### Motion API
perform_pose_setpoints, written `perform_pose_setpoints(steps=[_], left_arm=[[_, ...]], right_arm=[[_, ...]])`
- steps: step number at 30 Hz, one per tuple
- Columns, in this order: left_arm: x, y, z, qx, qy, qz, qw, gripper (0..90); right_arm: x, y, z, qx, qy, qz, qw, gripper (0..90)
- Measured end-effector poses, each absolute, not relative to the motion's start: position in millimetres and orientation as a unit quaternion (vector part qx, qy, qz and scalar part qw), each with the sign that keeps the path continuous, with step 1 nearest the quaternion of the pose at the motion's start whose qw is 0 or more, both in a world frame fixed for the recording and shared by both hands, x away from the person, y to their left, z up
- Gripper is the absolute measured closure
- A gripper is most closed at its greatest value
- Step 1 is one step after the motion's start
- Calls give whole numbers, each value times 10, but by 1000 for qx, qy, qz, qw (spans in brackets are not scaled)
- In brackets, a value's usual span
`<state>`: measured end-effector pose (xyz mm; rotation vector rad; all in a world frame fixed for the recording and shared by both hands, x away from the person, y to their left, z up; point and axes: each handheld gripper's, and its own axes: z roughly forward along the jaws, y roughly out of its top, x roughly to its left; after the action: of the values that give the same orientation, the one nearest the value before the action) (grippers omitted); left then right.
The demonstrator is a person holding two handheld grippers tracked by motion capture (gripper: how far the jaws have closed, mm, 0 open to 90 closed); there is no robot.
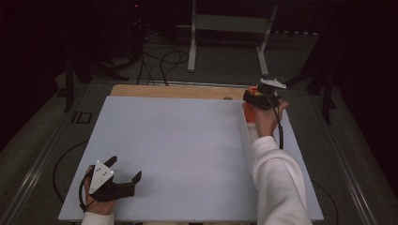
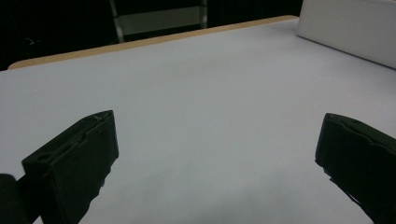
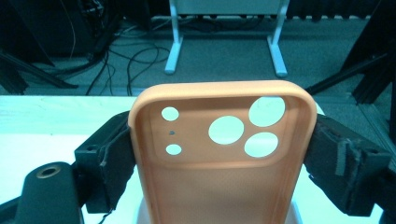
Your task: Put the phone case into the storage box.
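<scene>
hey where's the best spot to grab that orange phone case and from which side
Grip the orange phone case across its two long side edges, below the camera cutouts, coming in from its bottom end along its length. The sides are straight and parallel, so flat jaws probably seat well there, while the cutout end looks thinner and more flexible. The right tool is shut on it this way, one jaw on each long edge.
</scene>
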<state>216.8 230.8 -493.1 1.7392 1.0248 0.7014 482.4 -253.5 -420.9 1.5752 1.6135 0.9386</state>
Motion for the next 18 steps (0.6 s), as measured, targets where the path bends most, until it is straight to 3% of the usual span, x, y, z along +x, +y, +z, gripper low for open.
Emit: perform_pose_setpoints(steps=[18], left_arm=[[2165,2309,-4929,713,421,289,481,1]], right_arm=[[4887,-2545,-4333,621,638,329,315,151]])
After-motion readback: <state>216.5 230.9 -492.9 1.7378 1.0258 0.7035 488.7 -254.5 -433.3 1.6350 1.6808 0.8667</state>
